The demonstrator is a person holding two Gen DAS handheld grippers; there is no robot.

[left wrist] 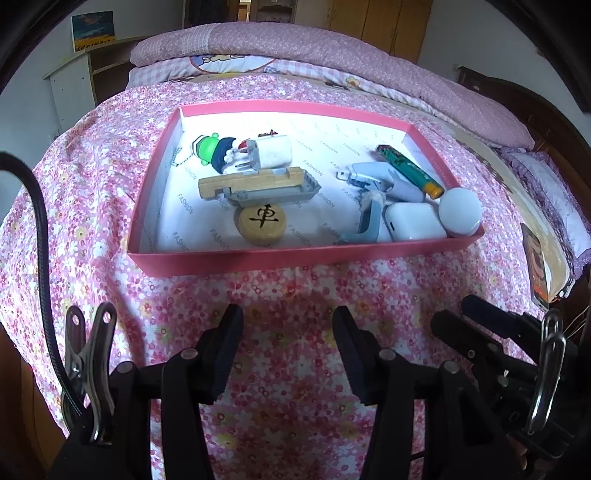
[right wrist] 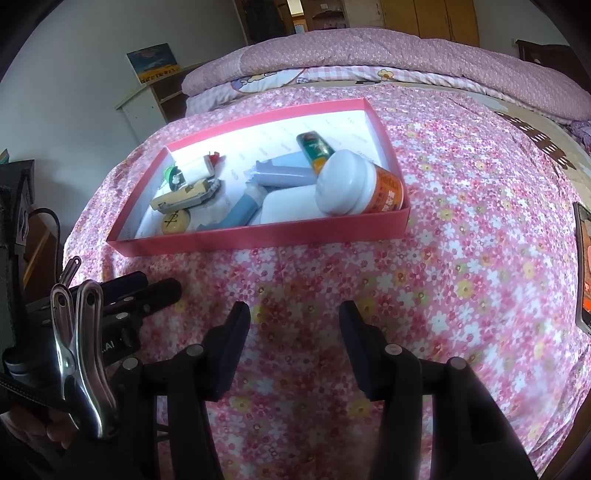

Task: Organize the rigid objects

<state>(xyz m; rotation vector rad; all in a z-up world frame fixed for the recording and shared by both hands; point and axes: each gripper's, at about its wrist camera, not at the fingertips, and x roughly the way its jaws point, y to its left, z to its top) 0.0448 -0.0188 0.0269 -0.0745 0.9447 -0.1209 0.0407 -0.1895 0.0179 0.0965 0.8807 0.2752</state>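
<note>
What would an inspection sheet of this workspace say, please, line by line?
Surface: floral pink sheet over a bed; bare in front of the box.
Job's things: all seen inside the pink box: wooden chess piece, wooden block lying on a grey tray, white plug adapter, green toy, battery, grey-blue device, white earbud case, white-capped bottle.
Clutter: phone at the sheet's right edge.
Grippers: left gripper and right gripper both open, empty, hovering in front of the box.
Cables: black cable at left.
Surroundings: folded pink quilt, shelf with a picture, wooden wardrobe.
</note>
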